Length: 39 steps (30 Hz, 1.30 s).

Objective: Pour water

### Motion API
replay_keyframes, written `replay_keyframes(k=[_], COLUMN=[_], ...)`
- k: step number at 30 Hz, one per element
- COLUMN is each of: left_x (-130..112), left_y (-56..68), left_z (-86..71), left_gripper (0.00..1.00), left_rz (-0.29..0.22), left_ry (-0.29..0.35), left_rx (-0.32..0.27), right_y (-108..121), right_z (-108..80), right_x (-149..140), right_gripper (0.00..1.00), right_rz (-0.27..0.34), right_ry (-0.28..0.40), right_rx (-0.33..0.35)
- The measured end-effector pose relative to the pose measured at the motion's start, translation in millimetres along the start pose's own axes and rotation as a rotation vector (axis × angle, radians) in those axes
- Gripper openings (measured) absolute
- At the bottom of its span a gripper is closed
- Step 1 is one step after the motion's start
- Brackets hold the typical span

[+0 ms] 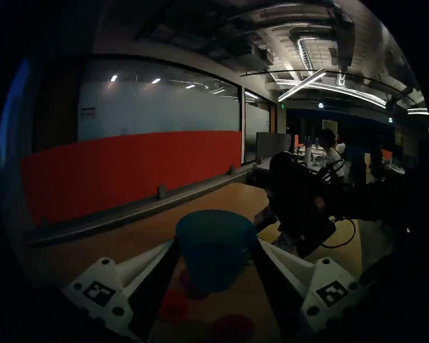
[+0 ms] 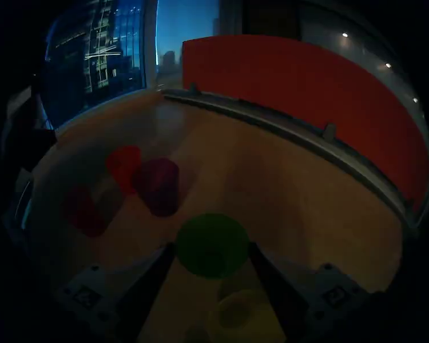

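The left gripper point(image 1: 214, 241) has its jaws clamped on a blue cup point(image 1: 214, 260), 1 finger on each side, holding it upright above the table point(image 1: 128, 240). The cup's mouth faces up, but its inside is out of sight, so I cannot tell whether it holds water. The red partition point(image 1: 134, 171) runs along the table's far edge, well beyond the cup. On the near side of the cup from the partition, 3 red cups point(image 1: 174, 303) show dimly on the tabletop. A dark object point(image 1: 300, 208) off the partition's end is too dim to identify.

In the right gripper view, the right gripper point(image 2: 210, 247) has its jaws clamped on a green cup point(image 2: 211, 237), which shows as a round disc; whether that is its mouth or its base, I cannot tell, nor its contents. A yellow cup point(image 2: 237, 308) sits directly under it, farther from the partition point(image 2: 306, 86), mouth open upward, with contents unclear. A red cup point(image 2: 123, 166), a purple cup point(image 2: 158, 186) touching it and a darker red cup point(image 2: 83, 212) stand on the table point(image 2: 271, 188), well clear of the partition.
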<state>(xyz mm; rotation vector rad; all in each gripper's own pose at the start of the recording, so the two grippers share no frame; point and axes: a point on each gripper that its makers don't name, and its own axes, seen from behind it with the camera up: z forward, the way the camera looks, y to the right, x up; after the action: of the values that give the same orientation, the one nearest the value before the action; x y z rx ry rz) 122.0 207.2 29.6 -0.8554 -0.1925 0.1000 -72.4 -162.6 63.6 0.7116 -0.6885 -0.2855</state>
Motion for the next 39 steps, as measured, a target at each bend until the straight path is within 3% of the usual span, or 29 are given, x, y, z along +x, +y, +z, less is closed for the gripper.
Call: replay_keyframes(k=[24,32,39], left_x=[-7,-4,1], left_y=[-2.5,2.3,10.2], left_z=[1.9,-1.5,-6.6], left_gripper=[0.86,0.85,0.85], left_rz=[-0.008,-0.004,0.002], left_ry=[-0.005,-0.002,0.006], left_rx=[-0.002,-0.005,-0.01], right_y=[0,-4,-12], right_z=[16.5,4.4,-18.6], right_x=[-5,7,22], right_gripper=[0.94,0.94,0.93], right_rz=[0.015,0.011,-0.01], right_ry=[-0.01,0.037,0.09], right_rx=[-0.01,-0.004,-0.005])
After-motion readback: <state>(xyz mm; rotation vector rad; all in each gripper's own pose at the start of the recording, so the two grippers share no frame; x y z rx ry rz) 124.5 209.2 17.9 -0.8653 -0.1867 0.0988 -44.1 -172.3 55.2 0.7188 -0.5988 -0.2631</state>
